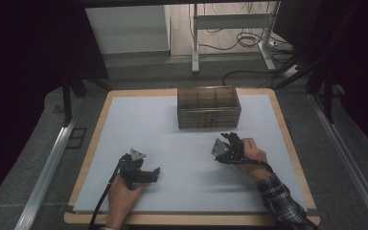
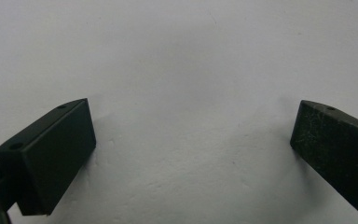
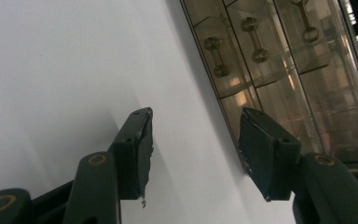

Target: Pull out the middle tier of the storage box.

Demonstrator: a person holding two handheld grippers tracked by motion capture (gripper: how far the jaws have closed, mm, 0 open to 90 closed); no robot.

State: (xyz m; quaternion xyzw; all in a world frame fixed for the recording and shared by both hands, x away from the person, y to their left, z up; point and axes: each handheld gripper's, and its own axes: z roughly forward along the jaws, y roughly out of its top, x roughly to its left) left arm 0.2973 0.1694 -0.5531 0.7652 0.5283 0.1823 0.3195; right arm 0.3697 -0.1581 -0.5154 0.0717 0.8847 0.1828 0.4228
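A brown see-through drawer box (image 1: 209, 108) stands at the back middle of the white mat (image 1: 182, 143). My right gripper (image 1: 231, 137) hovers just in front of its right half, pointing at it. In the right gripper view the jaws of that gripper (image 3: 196, 137) stand apart with nothing between them, and the box (image 3: 279, 70) shows stacked drawers with small metal knob handles (image 3: 256, 39). My left gripper (image 1: 154, 173) lies low at the front left, pointing right. Its jaws (image 2: 193, 140) are wide apart over bare mat.
The mat covers a wooden tabletop (image 1: 96, 139) whose edges show all round. Aluminium rails (image 1: 48, 167) run along both sides. Beyond the table stand a metal frame's legs (image 1: 195, 43), with cables (image 1: 249, 38) on the floor.
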